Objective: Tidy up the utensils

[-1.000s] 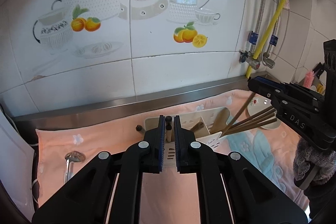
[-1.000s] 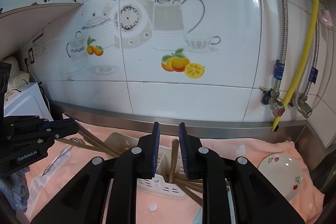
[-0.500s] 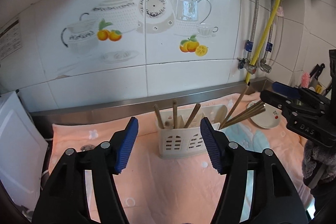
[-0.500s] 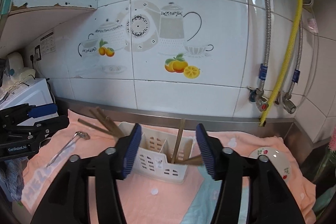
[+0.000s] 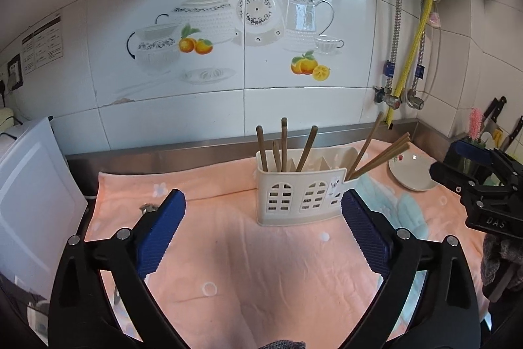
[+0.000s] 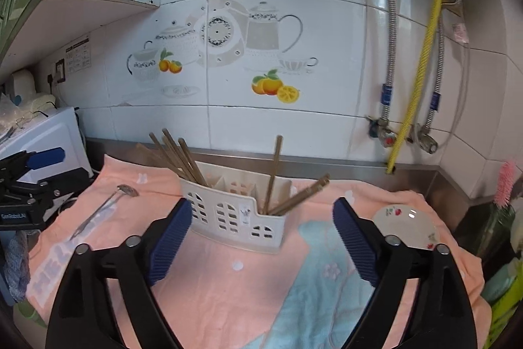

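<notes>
Behind now-opening jaws, holder (image 5: 302, 190) seemingly farther.

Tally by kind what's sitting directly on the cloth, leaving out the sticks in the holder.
holder: 1
plate: 1
spoon: 1
Total: 3

A small flowered plate (image 6: 405, 226) is lying on the pink towel (image 5: 261, 267) at the right. A yellow hose (image 6: 415, 67) is running down the tiled wall (image 5: 294, 107) behind, and a white appliance (image 5: 29, 185) is standing at the far left.
</notes>
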`<move>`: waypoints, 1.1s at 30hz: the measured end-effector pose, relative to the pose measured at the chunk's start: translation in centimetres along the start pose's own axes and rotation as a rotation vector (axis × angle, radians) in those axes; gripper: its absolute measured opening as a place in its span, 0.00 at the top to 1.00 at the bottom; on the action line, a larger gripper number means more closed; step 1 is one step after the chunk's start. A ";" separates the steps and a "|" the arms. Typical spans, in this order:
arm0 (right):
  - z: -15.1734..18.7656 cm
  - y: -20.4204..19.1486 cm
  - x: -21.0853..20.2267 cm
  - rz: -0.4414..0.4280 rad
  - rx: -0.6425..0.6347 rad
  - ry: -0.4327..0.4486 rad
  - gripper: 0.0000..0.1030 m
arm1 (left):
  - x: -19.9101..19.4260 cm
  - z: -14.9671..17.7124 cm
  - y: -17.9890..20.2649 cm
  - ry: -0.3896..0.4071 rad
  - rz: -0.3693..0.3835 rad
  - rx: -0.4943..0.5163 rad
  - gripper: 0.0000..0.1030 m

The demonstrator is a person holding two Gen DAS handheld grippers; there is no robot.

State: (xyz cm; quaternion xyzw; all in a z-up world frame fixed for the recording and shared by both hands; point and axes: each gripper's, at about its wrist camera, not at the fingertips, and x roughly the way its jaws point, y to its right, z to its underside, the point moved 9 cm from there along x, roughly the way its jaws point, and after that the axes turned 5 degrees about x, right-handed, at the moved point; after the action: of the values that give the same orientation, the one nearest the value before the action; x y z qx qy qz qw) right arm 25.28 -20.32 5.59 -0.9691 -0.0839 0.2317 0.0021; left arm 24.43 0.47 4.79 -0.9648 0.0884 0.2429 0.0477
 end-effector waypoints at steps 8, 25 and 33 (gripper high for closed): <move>2.8 0.9 -1.2 0.026 0.039 -0.014 0.10 | -0.7 2.8 0.7 -0.016 -0.007 0.004 0.05; 8.2 1.3 -1.4 0.070 0.065 -0.078 0.07 | -1.7 7.1 1.1 -0.041 -0.045 -0.009 0.05; 9.6 1.1 -1.7 0.055 0.074 -0.096 0.07 | -1.7 8.6 1.2 -0.057 -0.050 -0.023 0.05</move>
State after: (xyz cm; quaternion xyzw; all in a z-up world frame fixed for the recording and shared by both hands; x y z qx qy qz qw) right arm 19.61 -22.03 -2.27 -0.9581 -0.0485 0.2809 0.0277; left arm 18.73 0.72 -1.97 -0.9599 0.0602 0.2699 0.0452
